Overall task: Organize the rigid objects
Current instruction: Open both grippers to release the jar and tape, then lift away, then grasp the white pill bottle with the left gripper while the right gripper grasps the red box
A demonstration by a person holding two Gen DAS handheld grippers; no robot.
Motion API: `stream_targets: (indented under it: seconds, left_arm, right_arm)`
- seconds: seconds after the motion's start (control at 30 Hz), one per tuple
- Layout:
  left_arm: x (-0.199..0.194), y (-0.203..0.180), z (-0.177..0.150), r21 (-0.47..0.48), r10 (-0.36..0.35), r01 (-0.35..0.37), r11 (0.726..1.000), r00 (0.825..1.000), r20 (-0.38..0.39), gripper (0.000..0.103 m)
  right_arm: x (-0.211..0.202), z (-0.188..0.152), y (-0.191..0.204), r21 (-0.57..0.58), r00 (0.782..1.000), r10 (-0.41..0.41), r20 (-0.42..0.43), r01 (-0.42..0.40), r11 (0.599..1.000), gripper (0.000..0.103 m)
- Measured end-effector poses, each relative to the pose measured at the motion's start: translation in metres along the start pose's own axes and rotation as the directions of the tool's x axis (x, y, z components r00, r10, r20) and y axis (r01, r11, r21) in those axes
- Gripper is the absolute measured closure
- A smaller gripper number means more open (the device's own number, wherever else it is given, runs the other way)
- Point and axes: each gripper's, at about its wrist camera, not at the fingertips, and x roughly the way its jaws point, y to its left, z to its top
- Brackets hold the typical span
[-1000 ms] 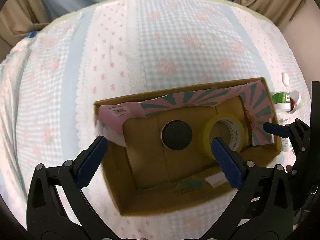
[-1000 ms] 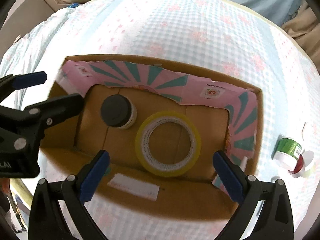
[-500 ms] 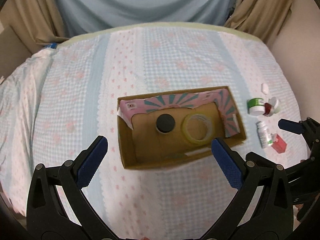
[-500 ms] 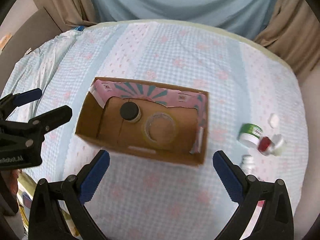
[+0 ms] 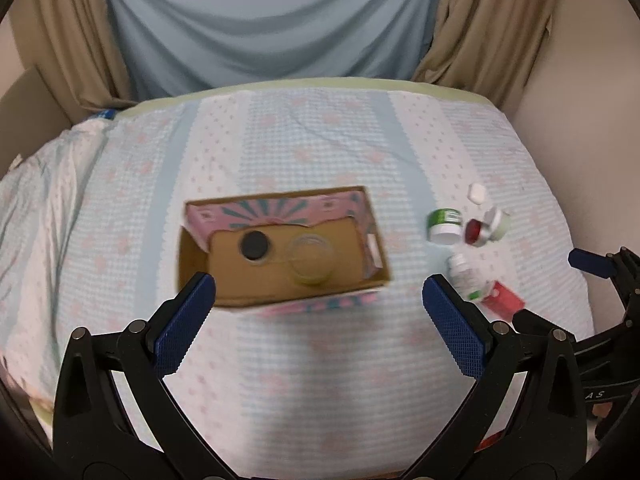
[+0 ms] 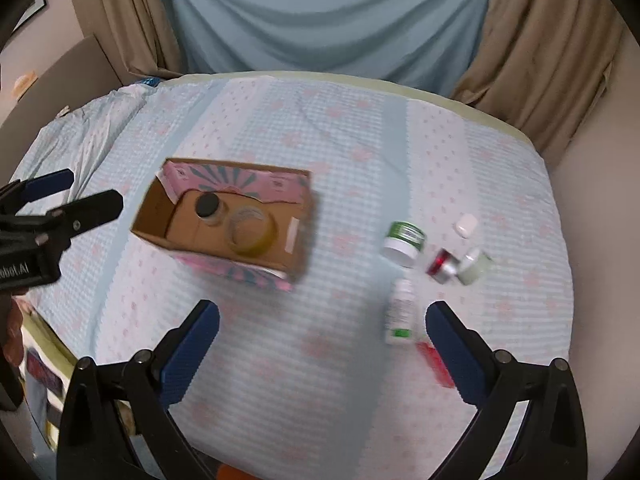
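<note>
Hovering empty tongs [image 6: 322, 340], white bottle [image 6: 400, 312] between tips, box [image 6: 224, 224] beyond

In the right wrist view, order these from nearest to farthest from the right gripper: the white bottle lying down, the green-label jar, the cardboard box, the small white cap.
1. White bottle, lying just ahead of the right gripper, toward its right finger.
2. Green-label jar, beyond the bottle.
3. Small white cap, farther right, and cardboard box, far left: too close to call.

Bottle label [image 6: 397, 320]: blurred, unreadable.
Red box [image 6: 435, 364]: lower right, partly behind right gripper finger [image 6: 454, 354].
</note>
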Motion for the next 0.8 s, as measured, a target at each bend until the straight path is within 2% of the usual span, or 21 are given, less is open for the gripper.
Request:
stream_targets:
  seconds: [0.2, 0.37, 0.5, 0.63, 0.8]
  left_arm:
    - [0.014, -0.079, -0.012, -0.059, -0.004, 0.002, 0.998, 0.999, -0.035, 0.0]
    - [0.043, -0.142, -0.019, -0.095, -0.045, 0.037, 0.995, 0.995, -0.084, 0.0]
    - [0.074, -0.174, -0.024, -0.107, -0.055, 0.04, 0.993, 0.989, -0.139, 0.0]
    - [0.118, -0.199, -0.029, -0.121, -0.086, 0.06, 0.991, 0.971, -0.225, 0.0]
    - [0.173, -0.209, -0.037, -0.148, -0.116, 0.073, 0.986, 0.943, -0.311, 0.0]
  right_arm:
    - [0.002, -0.031, -0.077, -0.071, 1.0, 0.018, -0.01, -0.019, 0.997, 0.0]
    - [0.017, -0.053, -0.134, -0.114, 0.999, 0.02, -0.051, -0.025, 0.993, 0.0]
    - [0.036, -0.065, -0.162, -0.147, 0.995, 0.023, -0.092, -0.037, 0.988, 0.0]
    - [0.062, -0.076, -0.178, -0.196, 0.99, 0.01, -0.139, -0.038, 0.98, 0.0]
    - [0.099, -0.092, -0.188, -0.236, 0.982, -0.007, -0.187, -0.038, 0.971, 0.0]
